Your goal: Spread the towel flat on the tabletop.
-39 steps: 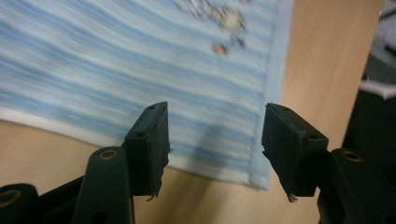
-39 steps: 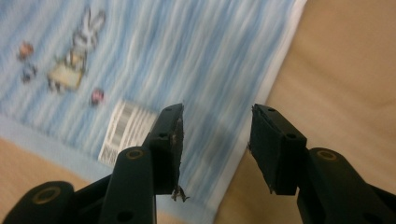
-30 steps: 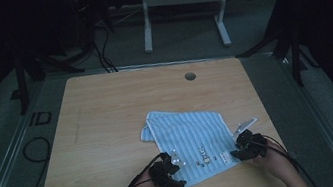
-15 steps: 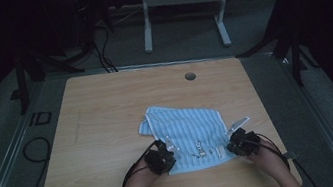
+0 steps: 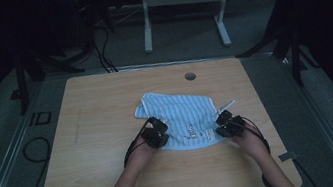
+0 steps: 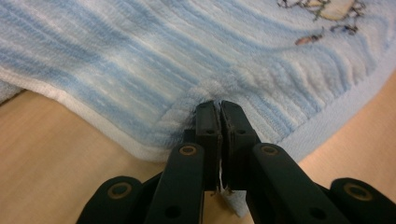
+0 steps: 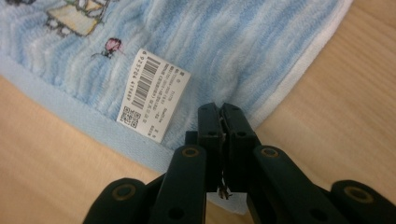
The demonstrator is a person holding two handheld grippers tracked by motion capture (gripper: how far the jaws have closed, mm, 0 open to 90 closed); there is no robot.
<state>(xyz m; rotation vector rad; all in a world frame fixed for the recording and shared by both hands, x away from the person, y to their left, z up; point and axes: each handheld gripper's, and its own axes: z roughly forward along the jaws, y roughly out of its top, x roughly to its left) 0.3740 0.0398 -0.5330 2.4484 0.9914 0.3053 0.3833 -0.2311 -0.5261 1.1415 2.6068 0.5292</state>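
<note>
High view: a blue striped towel is laid flat on the wooden table, toward its near edge. At the towel's near left corner the left gripper is clamped on the fabric; its jaws have just been closing, with the corner pinched between them. In the left gripper view the cloth is bunched at the left gripper. At the near right corner the right gripper is likewise clenched on the towel, having just closed. In the right gripper view a white barcode label is seen just beside the right gripper.
</note>
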